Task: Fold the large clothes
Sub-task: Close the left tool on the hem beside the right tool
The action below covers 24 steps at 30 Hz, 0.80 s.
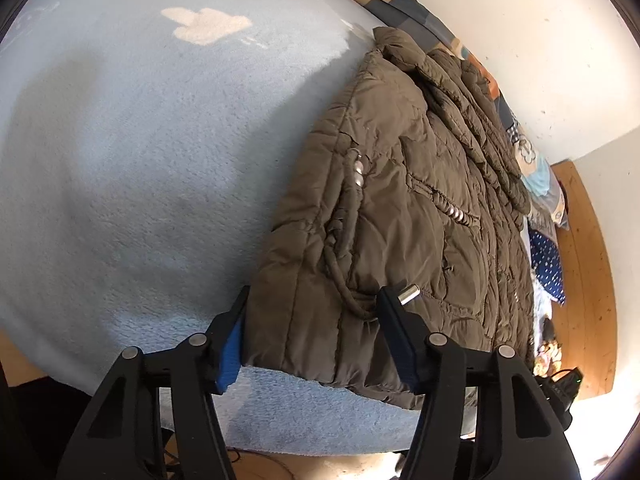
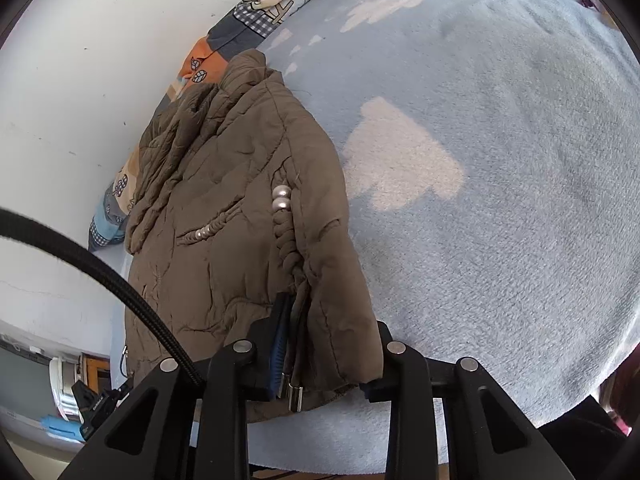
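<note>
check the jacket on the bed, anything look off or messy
Mostly tidy. The brown puffer jacket lies folded on the light blue blanket. Its drawstring dangles loose over the hem by the right gripper, and its collar end bunches against the patchwork quilt.

The jacket point(image 2: 224, 216) hides most of the right gripper's far finger point(image 2: 376, 344), and its near hem sits behind the finger mounts.

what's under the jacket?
Light blue fleece blanket shows all round the brown jacket and below its hem. Anything directly beneath the jacket is covered and cannot be seen.
</note>
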Each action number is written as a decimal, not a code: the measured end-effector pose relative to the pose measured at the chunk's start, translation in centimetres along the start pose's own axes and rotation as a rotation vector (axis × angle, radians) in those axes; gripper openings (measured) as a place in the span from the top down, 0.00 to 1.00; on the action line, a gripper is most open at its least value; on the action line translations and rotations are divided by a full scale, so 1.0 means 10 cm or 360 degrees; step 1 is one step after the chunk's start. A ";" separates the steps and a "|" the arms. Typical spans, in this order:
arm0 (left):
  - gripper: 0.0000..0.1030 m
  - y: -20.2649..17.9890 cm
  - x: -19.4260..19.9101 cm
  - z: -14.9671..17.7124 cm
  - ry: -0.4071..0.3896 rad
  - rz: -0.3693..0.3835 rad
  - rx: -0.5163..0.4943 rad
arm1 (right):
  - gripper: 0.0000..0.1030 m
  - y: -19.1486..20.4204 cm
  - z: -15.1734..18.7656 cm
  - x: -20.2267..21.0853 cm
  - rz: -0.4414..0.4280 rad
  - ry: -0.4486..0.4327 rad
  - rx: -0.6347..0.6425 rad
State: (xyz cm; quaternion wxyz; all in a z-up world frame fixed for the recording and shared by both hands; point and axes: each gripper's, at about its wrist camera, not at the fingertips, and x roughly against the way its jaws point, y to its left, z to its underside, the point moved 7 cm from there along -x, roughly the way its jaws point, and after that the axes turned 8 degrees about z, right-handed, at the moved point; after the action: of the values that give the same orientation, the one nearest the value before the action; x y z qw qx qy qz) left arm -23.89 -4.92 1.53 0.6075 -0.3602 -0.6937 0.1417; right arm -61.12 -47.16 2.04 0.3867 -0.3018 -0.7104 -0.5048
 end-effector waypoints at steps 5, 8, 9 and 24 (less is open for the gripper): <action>0.33 0.04 -0.05 0.01 0.0012 0.0017 0.0072 | 0.58 0.01 -0.03 -0.08 0.0003 0.0020 -0.0039; 0.32 0.01 -0.09 0.01 0.0011 0.0000 0.0046 | 0.56 0.04 -0.06 -0.13 0.0010 0.0022 -0.0025; 0.33 -0.02 -0.10 0.01 0.0004 -0.0017 0.0010 | 0.56 0.03 -0.05 -0.14 0.0006 0.0024 -0.0027; 0.80 -0.25 0.02 -0.03 -0.0112 -0.0095 -0.0272 | 0.85 0.25 -0.06 0.05 -0.0005 -0.0133 0.0170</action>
State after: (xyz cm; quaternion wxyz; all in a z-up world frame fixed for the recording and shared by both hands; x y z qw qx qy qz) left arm -24.42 -6.59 3.34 0.5538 -0.3846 -0.7345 0.0765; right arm -59.13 -46.94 3.77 0.3715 -0.3005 -0.7522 -0.4538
